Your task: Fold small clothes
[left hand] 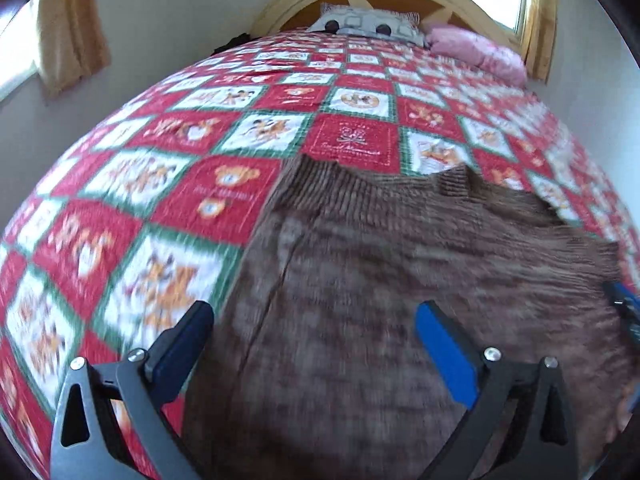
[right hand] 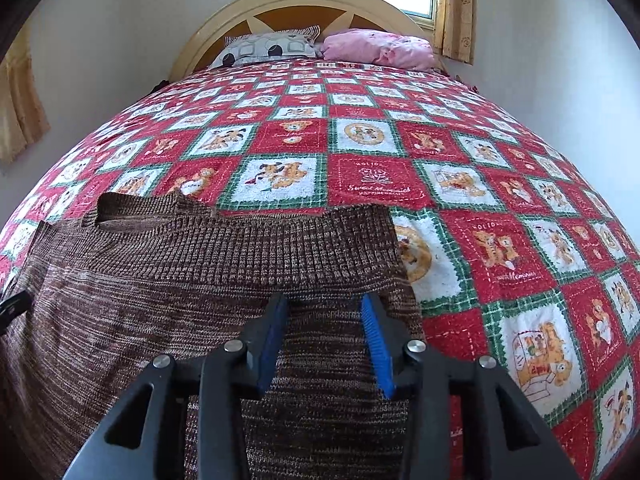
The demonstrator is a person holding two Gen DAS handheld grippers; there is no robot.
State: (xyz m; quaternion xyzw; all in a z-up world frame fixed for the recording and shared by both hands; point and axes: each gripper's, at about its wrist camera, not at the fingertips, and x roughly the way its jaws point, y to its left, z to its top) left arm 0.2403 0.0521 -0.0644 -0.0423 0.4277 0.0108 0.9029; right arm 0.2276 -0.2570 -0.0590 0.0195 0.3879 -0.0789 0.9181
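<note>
A brown knitted sweater (left hand: 400, 280) lies spread on the bed near its front edge; it also shows in the right wrist view (right hand: 180, 280), neck opening toward the headboard. My left gripper (left hand: 316, 320) is wide open above the sweater's left part, holding nothing. My right gripper (right hand: 325, 312) is open with a narrower gap, low over the sweater's right part near its side edge, with nothing between the pads. The right gripper's tip shows at the right edge of the left wrist view (left hand: 624, 308).
The bed carries a red, white and green patchwork quilt (right hand: 480, 200) with teddy bear prints. A patterned grey pillow (right hand: 268, 50) and a pink pillow (right hand: 380, 50) lie by the wooden headboard (right hand: 304, 0). Walls and curtained windows stand on both sides.
</note>
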